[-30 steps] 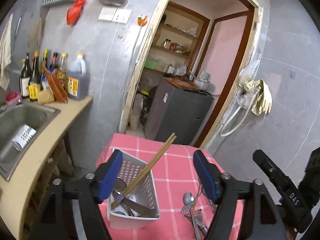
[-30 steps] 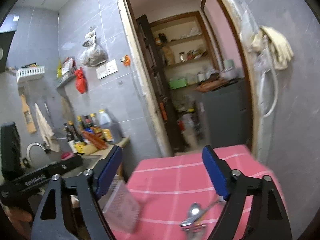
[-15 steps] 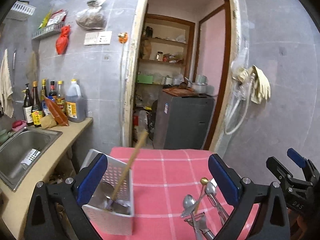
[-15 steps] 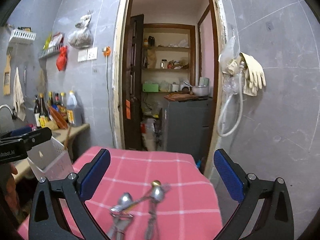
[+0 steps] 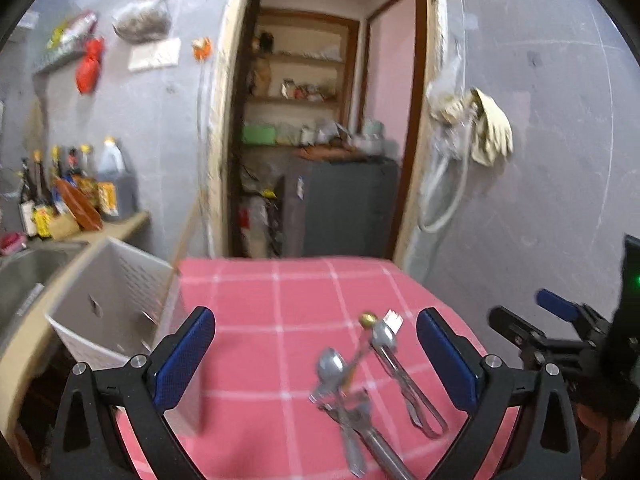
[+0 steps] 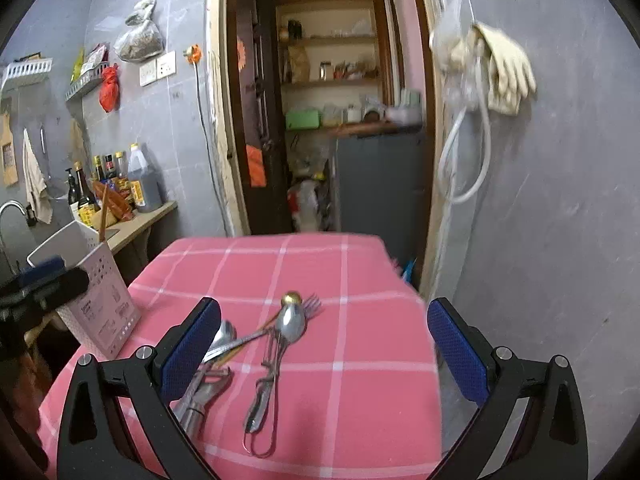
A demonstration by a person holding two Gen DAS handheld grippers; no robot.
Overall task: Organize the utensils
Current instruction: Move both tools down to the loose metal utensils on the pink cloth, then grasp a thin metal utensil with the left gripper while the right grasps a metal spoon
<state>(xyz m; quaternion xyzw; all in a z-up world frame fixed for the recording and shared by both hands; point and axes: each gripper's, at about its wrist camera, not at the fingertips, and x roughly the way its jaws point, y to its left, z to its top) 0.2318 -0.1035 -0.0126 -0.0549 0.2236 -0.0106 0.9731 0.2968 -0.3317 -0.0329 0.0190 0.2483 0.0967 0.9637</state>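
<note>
A heap of metal utensils (image 5: pixel 360 376) lies on the pink checked tablecloth (image 5: pixel 256 304): spoons, a fork and a wire-handled tool (image 6: pixel 264 400). My left gripper (image 5: pixel 316 356) is open, low over the cloth, with the heap just ahead between its blue pads (image 5: pixel 184 356), untouched. My right gripper (image 6: pixel 324 350) is open too, and the same utensils (image 6: pixel 280 332) lie between its fingers. A white perforated basket (image 5: pixel 108 304) stands at the table's left edge; in the right wrist view the basket (image 6: pixel 100 304) holds wooden chopsticks (image 6: pixel 103 216).
A counter with sauce bottles (image 6: pixel 120 184) and a sink (image 5: pixel 24 276) runs along the left. Straight ahead is a doorway to a pantry with a grey cabinet (image 6: pixel 376 180). Gloves and a hose (image 6: pixel 492 76) hang on the right wall. The table's far edge (image 6: pixel 280 238) drops off.
Both grippers opened wider and sank toward the table. The left view swung right, so the basket slid to its left side and the utensil heap now sits between both sets of fingers.
</note>
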